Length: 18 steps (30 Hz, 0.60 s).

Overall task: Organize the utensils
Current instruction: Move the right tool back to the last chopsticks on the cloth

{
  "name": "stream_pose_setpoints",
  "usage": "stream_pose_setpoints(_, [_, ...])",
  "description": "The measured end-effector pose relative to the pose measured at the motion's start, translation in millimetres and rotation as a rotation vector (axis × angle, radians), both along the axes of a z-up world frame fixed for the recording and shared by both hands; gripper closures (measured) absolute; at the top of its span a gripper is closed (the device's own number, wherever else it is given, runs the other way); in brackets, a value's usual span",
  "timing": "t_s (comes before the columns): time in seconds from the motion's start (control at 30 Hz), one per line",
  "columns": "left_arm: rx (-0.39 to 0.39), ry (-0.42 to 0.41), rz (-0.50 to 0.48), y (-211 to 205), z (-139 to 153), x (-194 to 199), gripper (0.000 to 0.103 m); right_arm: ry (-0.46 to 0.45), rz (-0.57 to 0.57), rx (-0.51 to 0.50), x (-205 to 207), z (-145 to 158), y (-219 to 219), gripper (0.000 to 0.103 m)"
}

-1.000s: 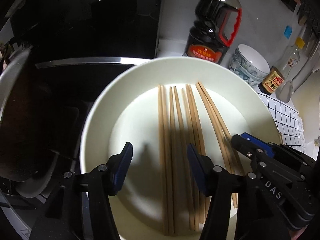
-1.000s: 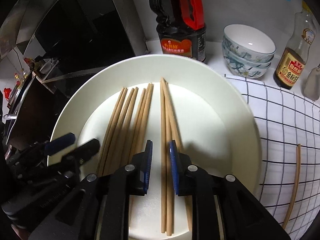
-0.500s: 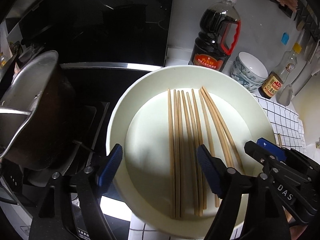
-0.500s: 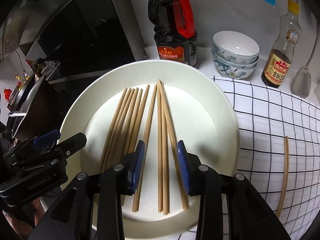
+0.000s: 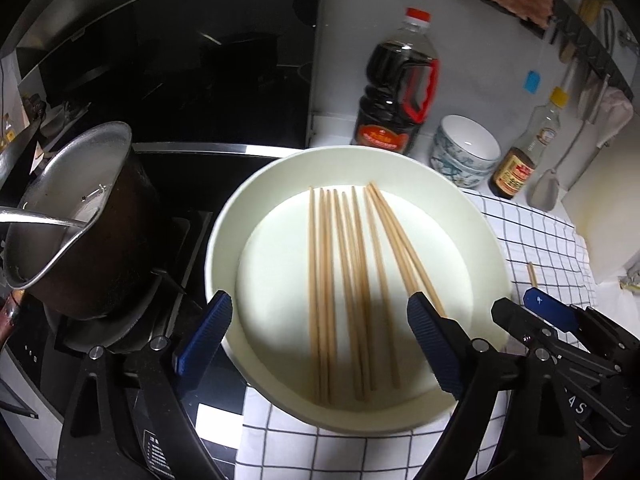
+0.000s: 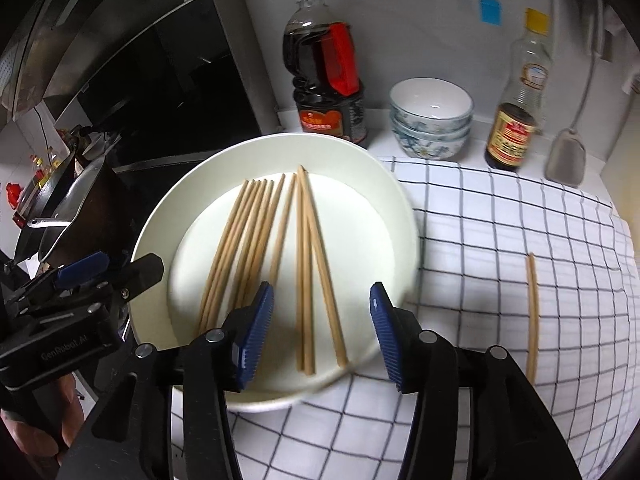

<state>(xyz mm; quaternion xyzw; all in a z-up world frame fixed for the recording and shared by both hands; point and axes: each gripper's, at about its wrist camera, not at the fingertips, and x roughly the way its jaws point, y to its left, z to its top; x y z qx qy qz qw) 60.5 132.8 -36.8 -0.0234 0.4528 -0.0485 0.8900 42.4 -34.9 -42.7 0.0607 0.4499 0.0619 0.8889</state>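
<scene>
Left wrist view: my left gripper hangs over the near rim of the white plate, jaws spread wide and holding nothing. The chopsticks lie flat inside the plate, long axes running from the near rim toward the far rim, tips pointing away from me toward the soy sauce bottle. The leftmost ones lie close and nearly parallel; the rightmost ones slant and converge at their far ends. They are plain light wood, slender and unmarked. Their near ends are blurred, so I cannot count them with certainty. The right finger of my left gripper covers the near end of the rightmost stick.

My right gripper is also over the plate's near edge, jaws wide apart and empty, straddling three of the chopsticks without touching them. One stray chopstick lies by itself on the checked cloth covering the table, well apart from the plate, its long axis also running near to far. In the left wrist view only its far tip shows beside the right gripper's body.

The plate sits partly on the cloth and partly over the dark stove edge. A metal pot stands just beside the plate's left rim. Stacked bowls and a smaller sauce bottle stand behind.
</scene>
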Motion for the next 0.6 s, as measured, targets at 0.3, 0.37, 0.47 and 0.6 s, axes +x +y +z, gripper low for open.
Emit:
stream_pose_setpoints(0.3, [-0.001, -0.015, -0.052, -41, 6, -19, 0.012, -0.010, -0.077, 0.002, -37, 4, -49, 0.051])
stream_pose_setpoints(0.37, [-0.002, -0.009, -0.067, -57, 5, -24, 0.012, -0.006, -0.098, 0.002, -46, 3, -65, 0.051])
stream_pose_setpoints(0.47, [-0.004, -0.004, -0.082, -78, 3, -32, 0.012, -0.002, -0.124, -0.005, -59, 0, -90, 0.051])
stream_pose_setpoints(0.6, [-0.008, -0.003, -0.094, -115, 0, -46, 0.009, 0.003, -0.146, -0.021, -75, -7, -132, 0.050])
